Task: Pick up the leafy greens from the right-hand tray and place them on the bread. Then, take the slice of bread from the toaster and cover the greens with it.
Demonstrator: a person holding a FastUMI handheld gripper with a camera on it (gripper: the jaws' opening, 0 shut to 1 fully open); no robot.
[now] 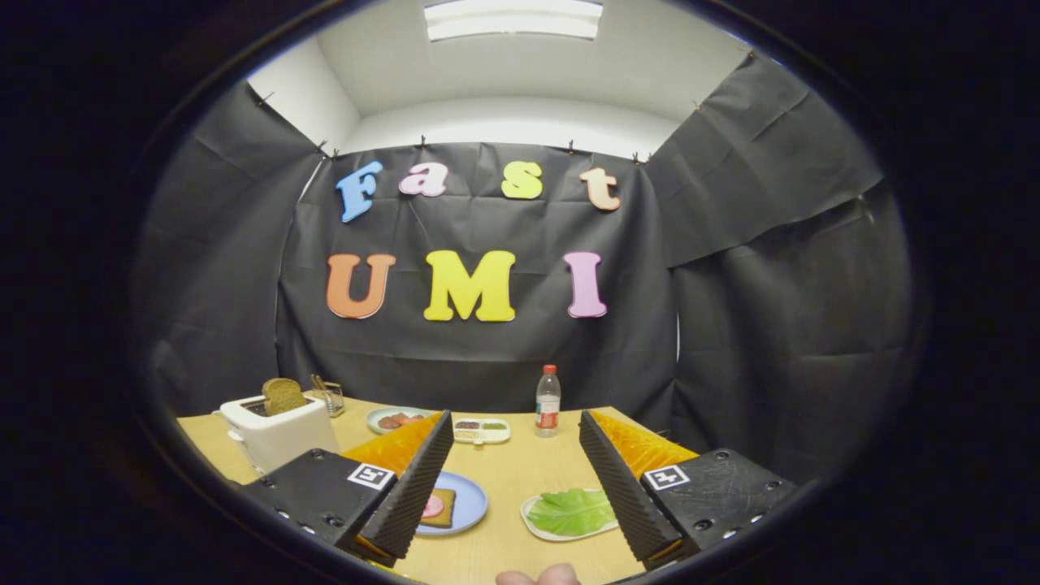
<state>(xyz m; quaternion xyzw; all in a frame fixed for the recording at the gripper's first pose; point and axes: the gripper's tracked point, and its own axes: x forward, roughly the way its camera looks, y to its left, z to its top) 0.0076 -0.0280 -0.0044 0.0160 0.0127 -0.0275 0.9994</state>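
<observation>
My gripper (pixel 513 431) is open, held above the wooden table (pixel 520 471) with nothing between its fingers. Green leafy greens (pixel 573 510) lie on a small white tray (pixel 536 528) just inside the right finger (pixel 617 487). A blue plate (pixel 471 500) beside the left finger (pixel 414 487) carries a slice of bread (pixel 443 508) with a pink round slice on top, partly hidden by that finger. Beyond the left finger stands a white toaster (pixel 280 435) with a brown bread slice (pixel 283 396) sticking up from its slot.
At the table's back are a plate with reddish food (pixel 396 419), a small white divided dish (pixel 482 429), a clear bottle with a red cap (pixel 548 401) and a small wire rack (pixel 328 396). A person's fingertips (pixel 538 576) show at the near table edge.
</observation>
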